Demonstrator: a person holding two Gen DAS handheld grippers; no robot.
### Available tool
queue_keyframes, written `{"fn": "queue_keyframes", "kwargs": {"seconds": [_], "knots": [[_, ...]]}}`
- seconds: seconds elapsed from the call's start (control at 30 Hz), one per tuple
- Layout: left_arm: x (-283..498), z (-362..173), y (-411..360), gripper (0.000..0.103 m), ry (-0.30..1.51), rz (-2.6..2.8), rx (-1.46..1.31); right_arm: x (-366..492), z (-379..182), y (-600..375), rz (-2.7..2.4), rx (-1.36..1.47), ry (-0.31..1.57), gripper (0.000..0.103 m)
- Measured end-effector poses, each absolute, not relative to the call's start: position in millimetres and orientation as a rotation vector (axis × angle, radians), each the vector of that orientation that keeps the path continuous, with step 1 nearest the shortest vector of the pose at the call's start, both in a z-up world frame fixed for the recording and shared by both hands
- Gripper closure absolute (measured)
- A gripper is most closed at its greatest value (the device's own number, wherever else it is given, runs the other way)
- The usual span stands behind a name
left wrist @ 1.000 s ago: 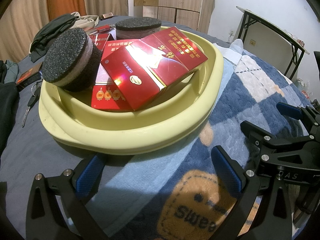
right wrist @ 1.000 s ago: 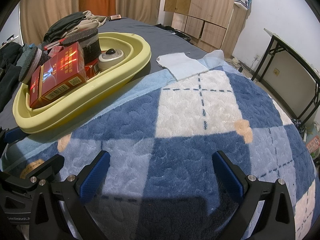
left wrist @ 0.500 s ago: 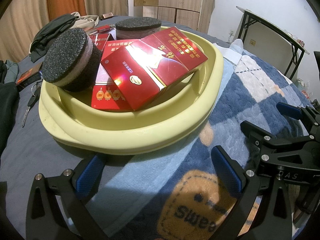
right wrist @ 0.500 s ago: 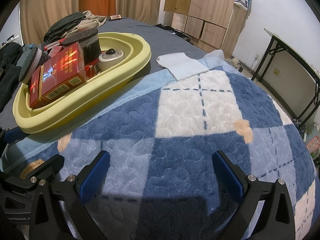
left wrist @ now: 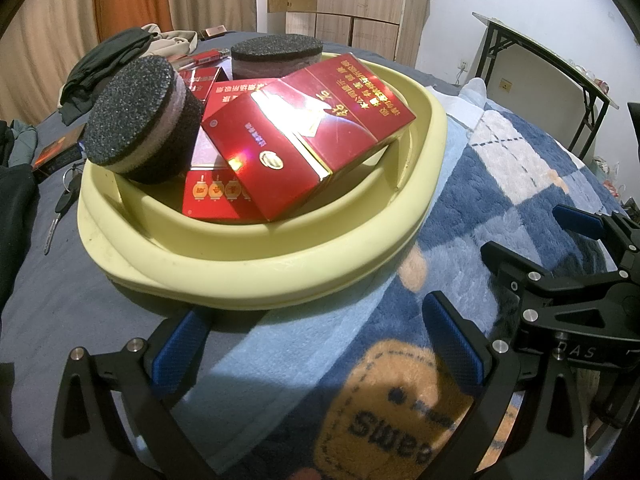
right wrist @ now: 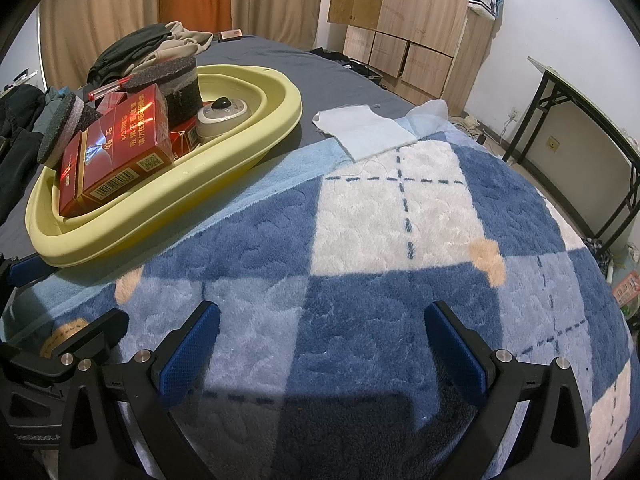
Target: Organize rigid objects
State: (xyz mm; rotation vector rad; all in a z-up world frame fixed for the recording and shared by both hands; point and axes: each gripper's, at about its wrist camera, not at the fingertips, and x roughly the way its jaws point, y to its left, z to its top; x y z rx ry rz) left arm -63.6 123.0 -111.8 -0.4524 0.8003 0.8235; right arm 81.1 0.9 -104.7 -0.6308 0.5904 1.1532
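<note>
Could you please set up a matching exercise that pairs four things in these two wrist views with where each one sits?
Things:
1. large red box
2. round grey device
3. white cloth
4. keys

Places:
A. flat on the bedding, right of the yellow basin
B. on the grey sheet, left of the basin
C. on top of the pile in the basin, tilted
D. low inside the basin, seen only from the right wrist

Pairs: 1-C, 2-D, 3-A, 4-B

Ahead left, tan curtains [right wrist: 100, 4] with an orange panel; straight ahead, wooden cabinets [right wrist: 404, 16]; to the right, white wall [right wrist: 560, 20] and black-legged folding table [right wrist: 584, 108].
</note>
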Motion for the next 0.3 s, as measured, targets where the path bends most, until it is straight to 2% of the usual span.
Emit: {"fn": "queue_keyframes", "kwargs": {"seconds": [0.3], "knots": [[-63.9, -111.4, 124.1, 0.000, 0.798, 0.824, -0.449, 81.1, -105.0, 1.1, 1.153, -0.631, 0.590, 0.000]]}}
